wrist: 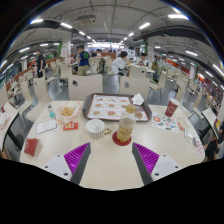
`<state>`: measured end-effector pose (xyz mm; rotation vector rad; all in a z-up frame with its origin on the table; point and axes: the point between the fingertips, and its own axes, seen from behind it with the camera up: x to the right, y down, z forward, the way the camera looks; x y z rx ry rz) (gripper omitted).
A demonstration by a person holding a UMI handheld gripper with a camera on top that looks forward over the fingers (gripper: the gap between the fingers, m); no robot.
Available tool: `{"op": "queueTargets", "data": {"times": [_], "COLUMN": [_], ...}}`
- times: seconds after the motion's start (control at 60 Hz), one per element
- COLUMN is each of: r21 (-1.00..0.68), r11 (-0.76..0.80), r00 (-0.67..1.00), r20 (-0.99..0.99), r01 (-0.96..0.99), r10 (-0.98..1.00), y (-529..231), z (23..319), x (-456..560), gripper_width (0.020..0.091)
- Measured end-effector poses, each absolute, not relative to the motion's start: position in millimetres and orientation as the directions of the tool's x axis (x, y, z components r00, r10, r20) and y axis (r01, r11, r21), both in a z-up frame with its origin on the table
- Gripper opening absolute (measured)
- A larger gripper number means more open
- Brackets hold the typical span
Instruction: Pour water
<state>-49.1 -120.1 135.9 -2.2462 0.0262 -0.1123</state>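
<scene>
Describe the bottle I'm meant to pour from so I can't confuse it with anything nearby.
On the pale table, just ahead of the open gripper, a pale yellowish plastic bottle stands upright on a red coaster. A low white cup sits beside it; the bottle is the taller one.

A patterned tray (105, 107) lies across the pale table (110, 160) at twelve o'clock. At ten o'clock – a card (46, 127); beyond, people (120, 63) among chairs – ceiling lights (150, 25) overhead.
</scene>
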Motion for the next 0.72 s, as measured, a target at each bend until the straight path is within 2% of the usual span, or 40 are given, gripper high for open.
{"op": "queueTargets", "data": {"times": [0.2,0.717], "r21": [-0.778,-0.775], "r11": [-0.627,-0.632], "r00": [0.995,0.995], "r20": [0.082,0.074], "r01": [0.031,0.017], "r10": [-0.052,-0.065], "y": [-163.3,-180.1], "z": [155.9,162.6], "x": [-79.3,-79.7], "gripper_width": [0.0851,0.0849]}}
